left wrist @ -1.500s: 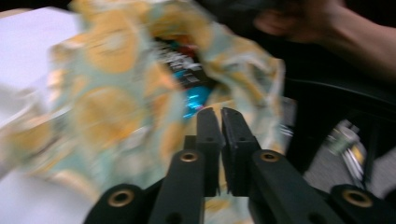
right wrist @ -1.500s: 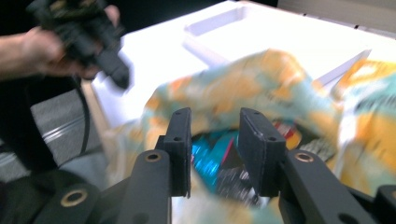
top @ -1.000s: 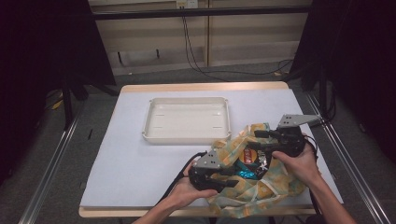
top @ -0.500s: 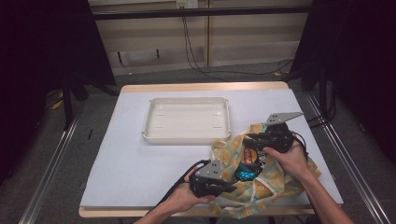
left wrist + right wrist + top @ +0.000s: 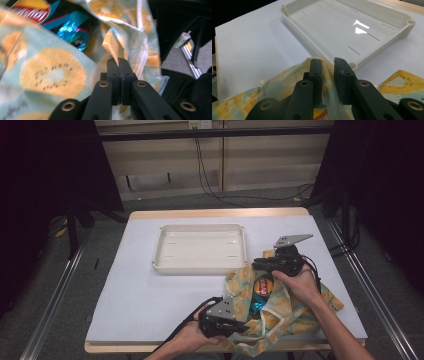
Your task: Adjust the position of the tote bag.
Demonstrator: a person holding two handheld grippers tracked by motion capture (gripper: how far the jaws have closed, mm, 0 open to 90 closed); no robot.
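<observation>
A cloth bag (image 5: 240, 287) with an orange fruit print lies at the table's front right, its mouth held apart. My left gripper (image 5: 245, 325) is shut on the bag's near edge; its pads meet on the cloth (image 5: 55, 72) in the left gripper view (image 5: 119, 63). My right gripper (image 5: 256, 265) has just been closing on the far rim. A fold of the cloth (image 5: 284, 82) stands pinched between its jaws (image 5: 327, 63). Inside show a red and yellow snack packet (image 5: 262, 286) (image 5: 30, 11) and a shiny blue packet (image 5: 256, 306) (image 5: 72, 32).
A shallow white tray (image 5: 157, 250) stands empty at mid table, just beyond the bag; its near corner (image 5: 353, 65) is close behind my right jaws. White table surface (image 5: 130, 290) stretches to the left. The table's front edge runs right under my left hand.
The right gripper has shifted left toward the tray and its jaws have narrowed onto the bag's rim. The left jaws have come together on the near edge. The bag's mouth gapes wider.
</observation>
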